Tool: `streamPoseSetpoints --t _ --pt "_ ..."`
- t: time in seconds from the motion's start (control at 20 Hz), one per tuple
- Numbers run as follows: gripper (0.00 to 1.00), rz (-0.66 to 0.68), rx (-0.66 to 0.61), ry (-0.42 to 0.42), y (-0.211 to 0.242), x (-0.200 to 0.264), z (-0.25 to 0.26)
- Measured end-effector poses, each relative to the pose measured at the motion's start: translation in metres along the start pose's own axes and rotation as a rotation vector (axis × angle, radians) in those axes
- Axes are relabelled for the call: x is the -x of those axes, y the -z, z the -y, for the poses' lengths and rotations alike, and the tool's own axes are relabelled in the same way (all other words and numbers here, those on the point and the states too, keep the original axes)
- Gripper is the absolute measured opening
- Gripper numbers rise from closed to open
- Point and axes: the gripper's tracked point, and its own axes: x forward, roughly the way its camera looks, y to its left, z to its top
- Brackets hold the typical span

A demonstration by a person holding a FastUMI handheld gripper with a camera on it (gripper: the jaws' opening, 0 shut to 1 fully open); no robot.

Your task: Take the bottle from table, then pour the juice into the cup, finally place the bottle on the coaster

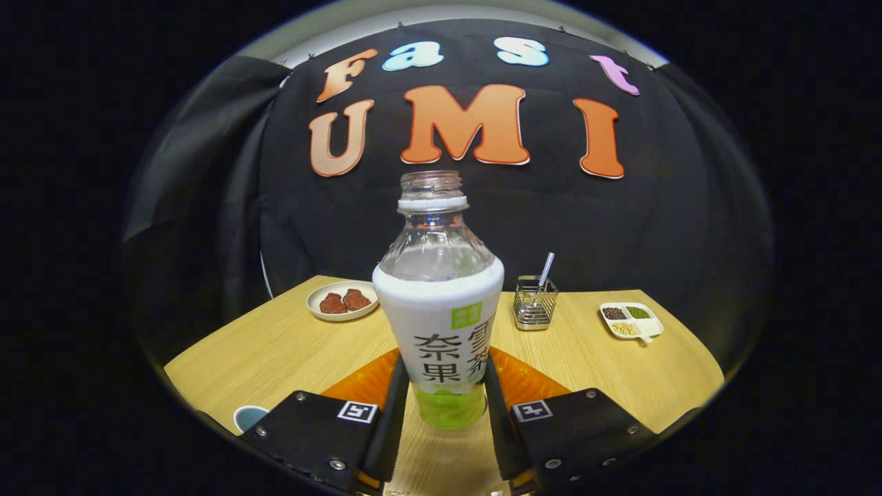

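An uncapped clear bottle (437,303) with a white label and a little green juice at its bottom stands upright between my fingers. My gripper (442,365) is shut on the bottle, each finger pressing on a side of its lower body. An orange coaster (368,380) lies on the wooden table (275,351) just behind the fingers, showing on both sides of the bottle. I cannot tell whether the bottle's base rests on anything. A light blue cup (248,417) peeks out beside the left finger's base, mostly hidden.
At the back of the table a white plate (342,301) with brown pieces sits to the left. A wire holder (535,303) with a striped straw stands behind the bottle to the right. A white divided dish (630,320) of grains lies further right.
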Motion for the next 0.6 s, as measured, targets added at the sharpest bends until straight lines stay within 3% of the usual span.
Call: streamPoseSetpoints --t 0.3,0.6 --pt "0.57 -0.063 -0.037 0.024 0.029 -0.050 0.003" --pt "0.58 -0.106 -0.045 0.038 0.058 -0.064 0.003"
